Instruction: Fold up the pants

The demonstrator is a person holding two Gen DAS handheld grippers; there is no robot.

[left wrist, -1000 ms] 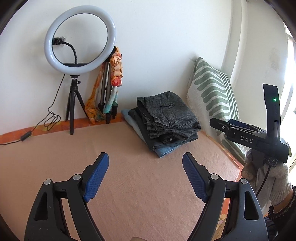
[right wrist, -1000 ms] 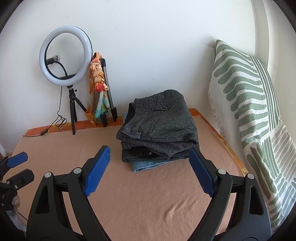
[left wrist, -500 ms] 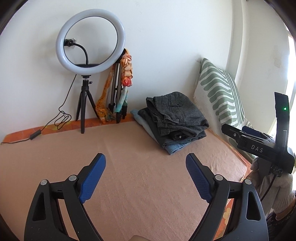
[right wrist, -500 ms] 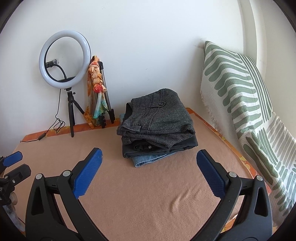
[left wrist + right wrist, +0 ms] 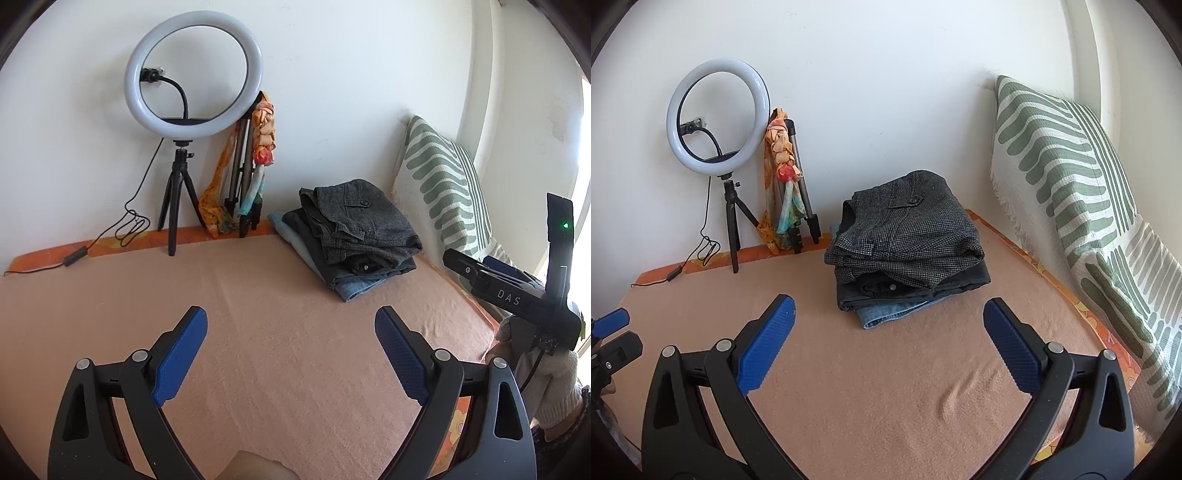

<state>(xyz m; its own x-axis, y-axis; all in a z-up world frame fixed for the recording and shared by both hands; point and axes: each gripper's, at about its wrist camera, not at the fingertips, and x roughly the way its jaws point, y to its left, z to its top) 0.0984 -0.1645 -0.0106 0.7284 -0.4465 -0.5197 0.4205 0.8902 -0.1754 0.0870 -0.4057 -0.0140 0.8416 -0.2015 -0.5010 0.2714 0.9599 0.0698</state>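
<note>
Both of your grippers, left gripper [image 5: 290, 354] and right gripper [image 5: 888, 343], were spread wide, holding nothing. Folded pants [image 5: 905, 243] sat stacked on the blanket [image 5: 886, 387], probably three pairs, near the pillow [image 5: 1071, 206].

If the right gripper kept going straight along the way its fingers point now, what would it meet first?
Most likely the stack of folded pants: it lies ahead of the open right gripper, roughly centred between the fingers, with only bare peach blanket between. Depth is unclear; angled lower, it would touch the blanket first.
</note>
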